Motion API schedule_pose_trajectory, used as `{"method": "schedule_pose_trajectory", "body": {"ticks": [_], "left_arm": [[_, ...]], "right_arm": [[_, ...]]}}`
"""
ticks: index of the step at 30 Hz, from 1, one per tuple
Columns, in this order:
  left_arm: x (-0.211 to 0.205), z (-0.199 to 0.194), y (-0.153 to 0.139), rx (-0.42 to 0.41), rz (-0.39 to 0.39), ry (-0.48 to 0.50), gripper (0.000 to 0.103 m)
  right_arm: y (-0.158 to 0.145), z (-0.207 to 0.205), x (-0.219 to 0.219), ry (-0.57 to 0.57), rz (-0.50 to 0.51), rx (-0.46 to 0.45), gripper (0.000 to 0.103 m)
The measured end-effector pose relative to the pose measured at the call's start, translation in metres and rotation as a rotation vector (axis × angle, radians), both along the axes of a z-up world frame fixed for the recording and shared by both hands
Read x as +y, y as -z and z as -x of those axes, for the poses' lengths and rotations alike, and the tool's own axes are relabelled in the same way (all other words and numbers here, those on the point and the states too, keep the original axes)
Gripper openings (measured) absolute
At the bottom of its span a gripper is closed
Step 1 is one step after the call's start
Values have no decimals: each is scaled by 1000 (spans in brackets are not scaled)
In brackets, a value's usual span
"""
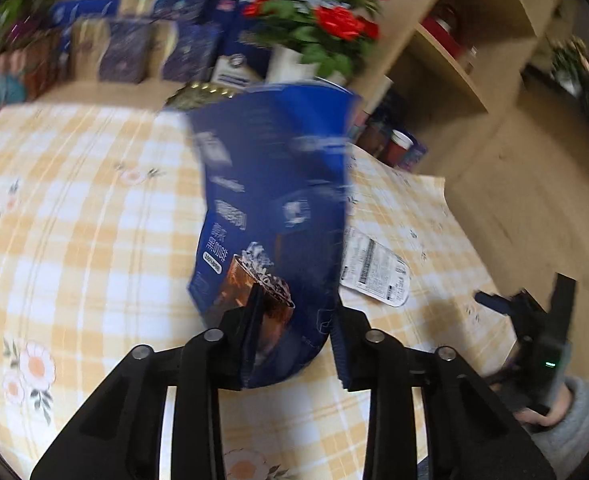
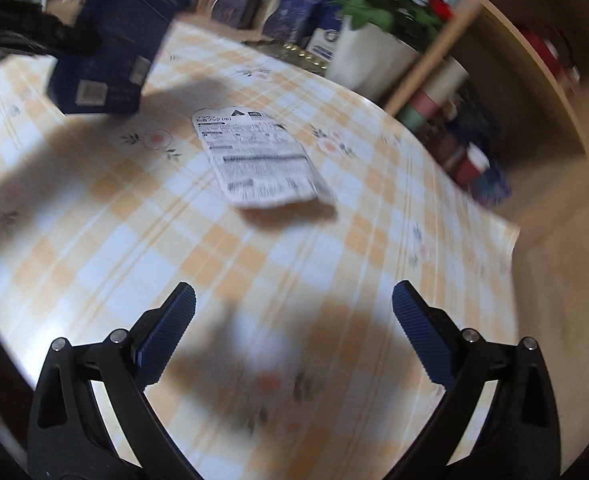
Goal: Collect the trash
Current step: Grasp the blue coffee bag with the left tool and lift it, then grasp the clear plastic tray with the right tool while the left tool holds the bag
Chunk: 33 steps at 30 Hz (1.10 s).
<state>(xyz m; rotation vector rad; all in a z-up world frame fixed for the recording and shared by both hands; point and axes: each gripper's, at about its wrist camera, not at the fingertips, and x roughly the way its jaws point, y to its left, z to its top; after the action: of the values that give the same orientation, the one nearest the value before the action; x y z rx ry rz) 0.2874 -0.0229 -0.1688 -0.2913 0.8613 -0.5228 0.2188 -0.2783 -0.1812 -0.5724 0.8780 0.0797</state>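
Observation:
My left gripper [image 1: 294, 320] is shut on a blue coffee box [image 1: 270, 200] and holds it above the yellow checked tablecloth [image 1: 74, 220]. The box also shows in the right wrist view [image 2: 114, 40], at the upper left, off the table. A white printed package card [image 2: 254, 160] lies flat on the cloth ahead of my right gripper [image 2: 294, 320], which is open and empty above the table. The card also shows in the left wrist view [image 1: 374, 272], right of the box. The right gripper [image 1: 534, 320] shows at the right edge there.
A white pot of red flowers [image 2: 374, 20] stands at the table's back edge, beside several blue and gold boxes [image 1: 134, 48]. A wooden shelf unit [image 1: 474, 60] stands to the right, with cups and boxes [image 2: 474, 168] on the floor below it.

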Motion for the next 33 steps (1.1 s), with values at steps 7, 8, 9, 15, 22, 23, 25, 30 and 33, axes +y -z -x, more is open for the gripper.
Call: {"method": "schedule_pose_trajectory", "body": {"ticks": [7, 8, 9, 15, 22, 23, 25, 30, 33], "left_arm": [[22, 0, 4, 20, 38, -28, 28], [25, -1, 5, 24, 45, -33, 28], [28, -2, 7, 27, 52, -36, 27], [44, 2, 13, 34, 64, -32, 24], [62, 11, 13, 26, 79, -38, 20], [63, 13, 13, 25, 75, -40, 20], [65, 15, 11, 21, 65, -46, 19], [69, 27, 0, 0, 62, -41, 18], [67, 39, -10, -23, 28, -3, 18]], "right_arm": [[22, -70, 37, -15, 137, 61, 97], [25, -77, 40, -11, 142, 71, 97], [26, -85, 44, -6, 142, 74, 97], [32, -108, 58, -11, 93, 140, 66], [5, -99, 53, -15, -19, 111, 19], [-5, -94, 49, -13, -59, 95, 18], [-19, -88, 40, -7, -118, 73, 14], [-62, -65, 5, 67, -375, 27, 6], [-77, -46, -14, 111, -520, 18, 5]]}}
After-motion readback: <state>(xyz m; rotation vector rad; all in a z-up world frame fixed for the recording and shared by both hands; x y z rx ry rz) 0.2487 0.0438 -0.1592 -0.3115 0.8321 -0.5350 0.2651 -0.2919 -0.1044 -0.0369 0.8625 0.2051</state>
